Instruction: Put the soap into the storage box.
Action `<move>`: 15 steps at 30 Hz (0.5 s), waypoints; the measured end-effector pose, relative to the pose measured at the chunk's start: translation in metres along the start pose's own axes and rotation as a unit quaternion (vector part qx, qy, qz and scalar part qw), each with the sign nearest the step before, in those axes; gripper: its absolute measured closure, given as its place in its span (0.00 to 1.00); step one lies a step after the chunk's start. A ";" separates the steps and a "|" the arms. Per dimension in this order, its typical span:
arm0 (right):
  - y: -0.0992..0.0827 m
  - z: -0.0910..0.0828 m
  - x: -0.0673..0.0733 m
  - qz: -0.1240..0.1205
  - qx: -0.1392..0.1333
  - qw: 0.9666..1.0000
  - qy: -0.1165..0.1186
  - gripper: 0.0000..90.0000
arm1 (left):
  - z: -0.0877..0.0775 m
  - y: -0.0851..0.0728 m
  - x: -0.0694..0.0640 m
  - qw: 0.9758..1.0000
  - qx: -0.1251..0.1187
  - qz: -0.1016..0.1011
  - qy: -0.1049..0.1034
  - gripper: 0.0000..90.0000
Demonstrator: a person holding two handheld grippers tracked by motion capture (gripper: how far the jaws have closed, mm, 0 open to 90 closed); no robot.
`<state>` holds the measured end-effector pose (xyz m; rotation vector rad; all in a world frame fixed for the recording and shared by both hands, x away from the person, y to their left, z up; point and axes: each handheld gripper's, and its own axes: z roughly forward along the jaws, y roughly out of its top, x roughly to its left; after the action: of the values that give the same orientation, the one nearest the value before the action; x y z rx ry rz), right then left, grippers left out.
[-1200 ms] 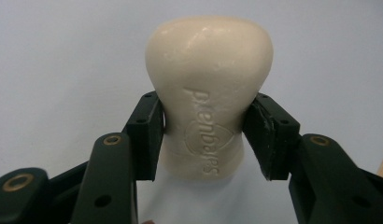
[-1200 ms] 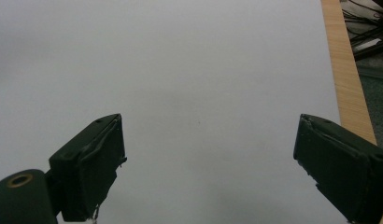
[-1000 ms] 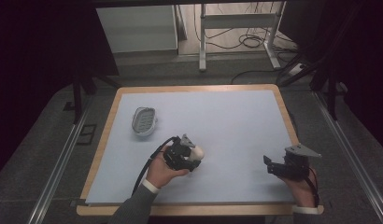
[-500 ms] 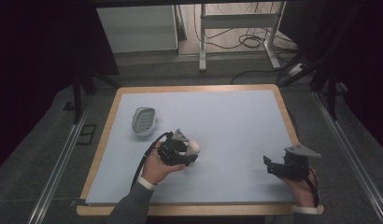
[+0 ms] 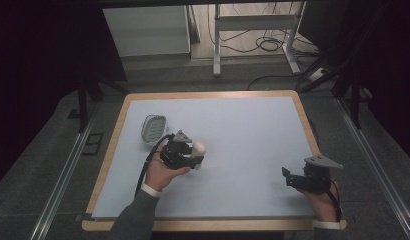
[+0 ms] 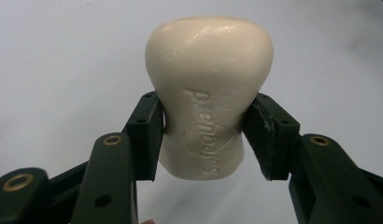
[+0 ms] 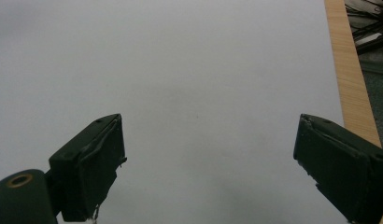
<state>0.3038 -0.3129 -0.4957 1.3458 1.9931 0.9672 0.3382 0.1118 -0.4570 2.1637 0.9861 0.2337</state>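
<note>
1. The left gripper (image 6: 203, 135) squeezes a cream-white, waisted bar of soap (image 6: 209, 88) between its two black jaws, at the soap's narrow middle.
2. In the high view the bar of soap (image 5: 197, 148) is held over the pale blue table mat (image 5: 243, 130), just beside the small clear plastic soap dish (image 5: 153, 127).
3. The soap dish has nothing in it.
4. The right gripper (image 7: 208, 163) has its jaws wide apart, with nothing between them. It is well apart from the soap dish, near the mat's other side.
5. Since the earlier pictures, the left gripper (image 5: 185, 152) has carried the soap closer to the soap dish. The right gripper (image 5: 293, 179) has stayed in its place.
</note>
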 end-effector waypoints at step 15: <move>-0.001 0.002 -0.001 0.001 0.005 1.000 0.000 0.10 | -0.013 0.002 0.027 1.000 -0.011 -0.017 0.019 0.55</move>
<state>0.3049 -0.3140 -0.4976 1.3538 2.0004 0.9593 0.3521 0.1371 -0.4494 2.1281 1.0362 0.2691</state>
